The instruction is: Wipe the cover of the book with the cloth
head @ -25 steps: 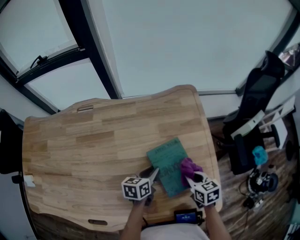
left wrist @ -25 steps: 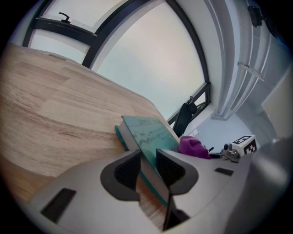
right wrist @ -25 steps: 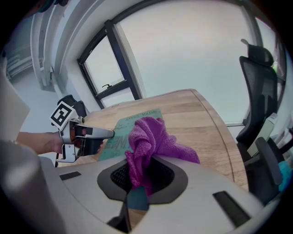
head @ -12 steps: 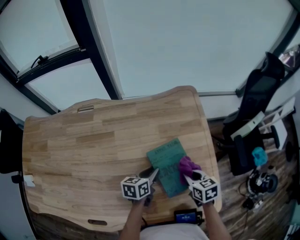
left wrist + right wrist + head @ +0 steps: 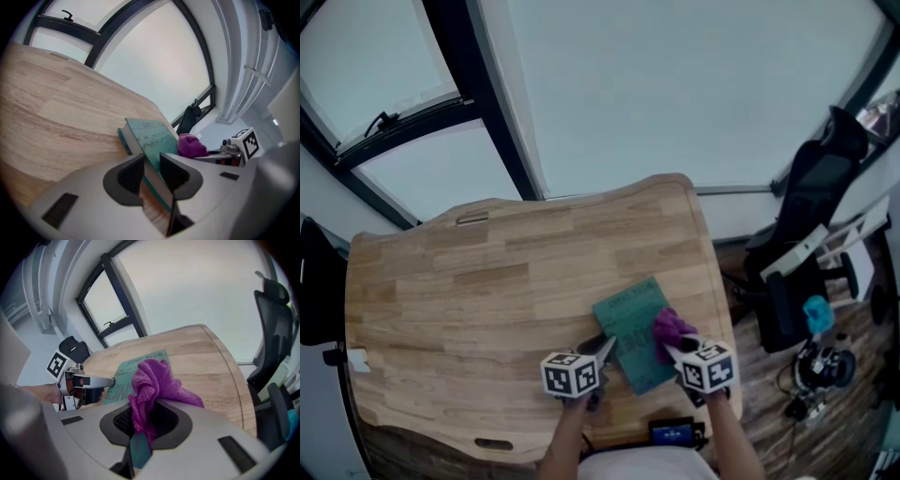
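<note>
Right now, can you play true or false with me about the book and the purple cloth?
1. The cloth is purple. True.
2. The book lies on the floor. False: it lies flat on the wooden table, near the front right edge.
3. The right gripper pinches the cloth, and the cloth rests on the book's cover. True.
4. The left gripper is empty and far from the book. False: its jaws are closed on the book's edge.
5. The book's cover is red. False: it is teal.
</note>
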`<state>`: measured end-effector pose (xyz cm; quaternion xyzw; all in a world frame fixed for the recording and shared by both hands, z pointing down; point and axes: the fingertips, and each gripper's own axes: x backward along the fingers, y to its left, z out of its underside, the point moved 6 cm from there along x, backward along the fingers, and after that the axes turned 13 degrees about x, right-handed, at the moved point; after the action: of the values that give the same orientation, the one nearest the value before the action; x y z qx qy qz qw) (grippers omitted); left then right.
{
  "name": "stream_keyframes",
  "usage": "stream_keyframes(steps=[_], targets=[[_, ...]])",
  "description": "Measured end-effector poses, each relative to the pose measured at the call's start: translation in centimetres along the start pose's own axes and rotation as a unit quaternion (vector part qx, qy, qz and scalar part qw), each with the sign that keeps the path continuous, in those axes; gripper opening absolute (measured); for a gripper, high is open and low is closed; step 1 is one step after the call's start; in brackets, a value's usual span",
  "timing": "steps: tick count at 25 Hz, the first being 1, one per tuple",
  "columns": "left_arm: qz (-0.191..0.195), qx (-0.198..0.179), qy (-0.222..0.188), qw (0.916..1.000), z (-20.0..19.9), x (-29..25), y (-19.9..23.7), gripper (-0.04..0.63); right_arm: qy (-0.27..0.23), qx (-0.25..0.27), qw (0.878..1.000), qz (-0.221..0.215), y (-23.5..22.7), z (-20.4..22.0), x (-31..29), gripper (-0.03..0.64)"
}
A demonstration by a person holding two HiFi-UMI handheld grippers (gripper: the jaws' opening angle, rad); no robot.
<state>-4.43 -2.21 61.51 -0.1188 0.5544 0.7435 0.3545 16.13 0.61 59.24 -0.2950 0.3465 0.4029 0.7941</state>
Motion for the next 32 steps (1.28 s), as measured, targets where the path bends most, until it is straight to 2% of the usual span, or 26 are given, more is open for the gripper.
stream_keyframes(steps=[5, 11, 20, 32], targets=[[0.000, 0.001, 0.000, 1.0000, 0.0, 0.1, 0.1, 0.106, 0.014, 0.017, 1.000, 0.015, 0.1, -0.9, -0.5, 0.046], [-0.002, 0.001, -0.004, 1.0000, 0.0, 0.1, 0.0, 0.106, -0.002, 0.041, 0.999, 0.023, 0.0, -1.7, -1.0, 0.046], [-0.001, 0.013, -0.008, 0.9999, -0.5, 0.0, 0.2, 0.104, 0.000, 0.044, 0.999, 0.025, -0.8, -4.0, -2.3, 0.046], [0.000, 0.010, -0.005, 0.9999, -0.5, -0.1, -0.1, 0.104, -0.012, 0.061, 0.998, 0.024, -1.3, -8.2, -5.0, 0.046]])
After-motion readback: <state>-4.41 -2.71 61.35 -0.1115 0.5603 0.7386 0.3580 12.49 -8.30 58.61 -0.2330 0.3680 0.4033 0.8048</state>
